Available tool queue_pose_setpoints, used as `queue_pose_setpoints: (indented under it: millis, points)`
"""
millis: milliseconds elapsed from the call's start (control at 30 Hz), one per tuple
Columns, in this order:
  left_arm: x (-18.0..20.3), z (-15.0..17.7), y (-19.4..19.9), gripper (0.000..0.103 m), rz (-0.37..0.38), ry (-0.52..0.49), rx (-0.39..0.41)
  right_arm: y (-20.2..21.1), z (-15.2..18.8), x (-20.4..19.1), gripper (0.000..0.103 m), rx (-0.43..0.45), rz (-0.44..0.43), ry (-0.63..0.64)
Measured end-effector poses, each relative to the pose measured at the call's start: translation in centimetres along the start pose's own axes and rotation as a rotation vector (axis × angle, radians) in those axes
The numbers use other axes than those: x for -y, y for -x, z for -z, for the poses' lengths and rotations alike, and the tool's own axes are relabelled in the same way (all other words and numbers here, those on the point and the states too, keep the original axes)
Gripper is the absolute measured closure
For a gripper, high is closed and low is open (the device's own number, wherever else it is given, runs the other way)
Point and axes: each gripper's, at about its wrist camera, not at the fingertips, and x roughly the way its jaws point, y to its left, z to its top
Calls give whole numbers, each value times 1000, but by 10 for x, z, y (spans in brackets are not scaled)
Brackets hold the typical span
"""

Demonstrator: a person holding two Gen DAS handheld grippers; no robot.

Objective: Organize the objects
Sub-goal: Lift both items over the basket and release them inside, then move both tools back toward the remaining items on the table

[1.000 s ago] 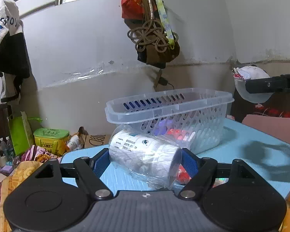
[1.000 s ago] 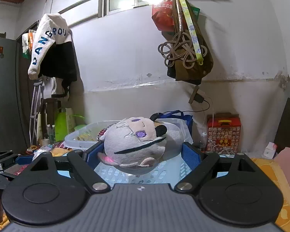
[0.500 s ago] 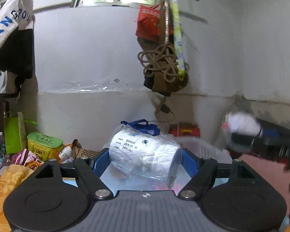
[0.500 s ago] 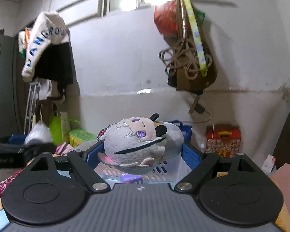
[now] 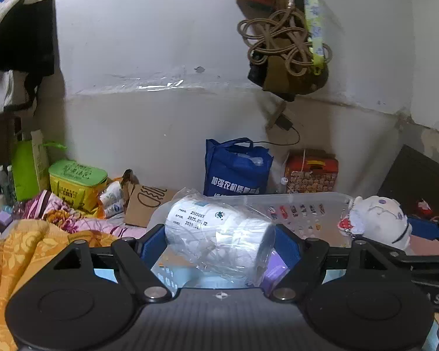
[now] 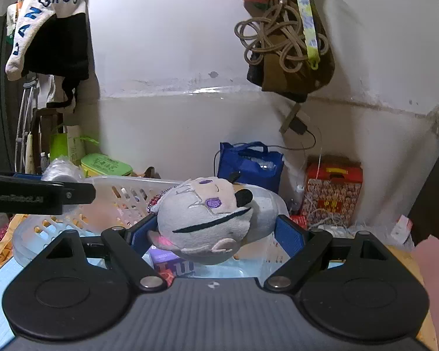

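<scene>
My left gripper [image 5: 219, 241] is shut on a white paper roll wrapped in clear plastic [image 5: 216, 234], held up above the near rim of a clear plastic basket [image 5: 301, 201]. My right gripper [image 6: 216, 229] is shut on a grey plush toy [image 6: 210, 219] with a purple patch and a black ear, and it hangs over the same basket [image 6: 123, 190]. In the left wrist view the plush toy [image 5: 377, 219] shows at the right, held by the other gripper. A purple box [image 6: 172, 264] lies below the plush toy.
The basket stands on a light blue table [image 6: 3, 280]. A yellow patterned cloth [image 5: 17, 248] lies to the left. A blue bag [image 5: 237, 169], a red gift box [image 5: 311, 172] and a green-lidded tub [image 5: 76, 181] stand against the white wall. Ropes and a bag [image 5: 286, 49] hang above.
Both grippers have moved sideways and come close together over the basket, each still gripping its object. The left one has risen, so the basket now sits low behind the roll.
</scene>
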Motion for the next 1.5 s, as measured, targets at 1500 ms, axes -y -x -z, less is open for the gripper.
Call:
queue_pose_setpoints:
  millis: [1500]
  points:
    - [11, 118, 87, 11, 198, -212, 36, 96, 86, 11, 0, 148, 22, -89]
